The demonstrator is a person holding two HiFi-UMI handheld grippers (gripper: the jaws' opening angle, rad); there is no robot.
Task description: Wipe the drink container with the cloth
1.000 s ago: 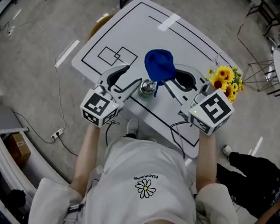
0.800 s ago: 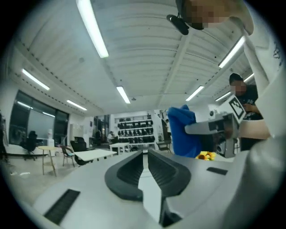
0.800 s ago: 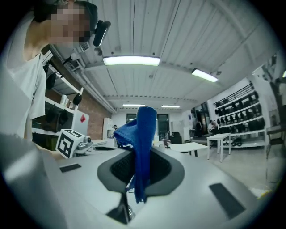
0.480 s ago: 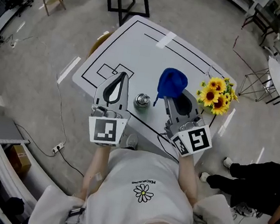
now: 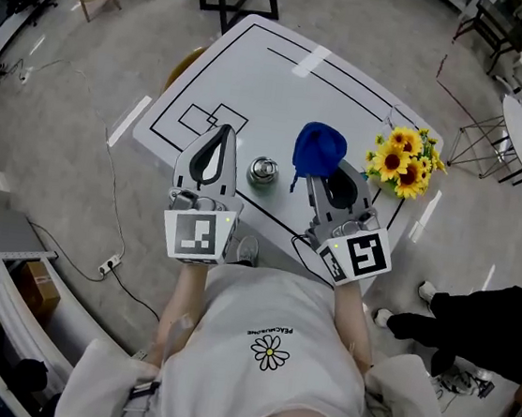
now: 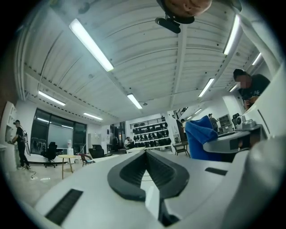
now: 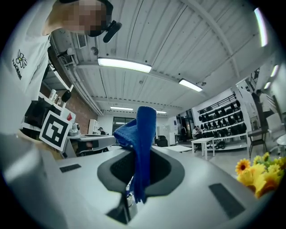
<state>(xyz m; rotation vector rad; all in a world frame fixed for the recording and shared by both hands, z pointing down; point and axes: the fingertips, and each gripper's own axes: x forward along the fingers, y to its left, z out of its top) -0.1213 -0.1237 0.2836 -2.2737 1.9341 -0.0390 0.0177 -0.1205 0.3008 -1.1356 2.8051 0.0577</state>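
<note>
The drink container, a small silver can (image 5: 264, 170), stands upright on the white table (image 5: 259, 70) between my two grippers. My left gripper (image 5: 223, 132) is held to the can's left, clear of it, jaws shut with nothing between them; in the left gripper view (image 6: 145, 153) the dark pads meet. My right gripper (image 5: 321, 174) is to the can's right, shut on the blue cloth (image 5: 319, 148). In the right gripper view the cloth (image 7: 142, 147) rises from the closed jaws (image 7: 137, 166) and droops over them. It does not touch the can.
A bunch of yellow sunflowers (image 5: 401, 161) lies at the table's right edge, close beside the right gripper, and shows at lower right in the right gripper view (image 7: 261, 174). Black lines and a white tape strip (image 5: 309, 61) mark the tabletop. Another person stands to the right.
A second ago the left jaws stood open beside the can with the cloth over it. Now they are shut and empty, raised clear. The right gripper has carried the cloth off to the right.
</note>
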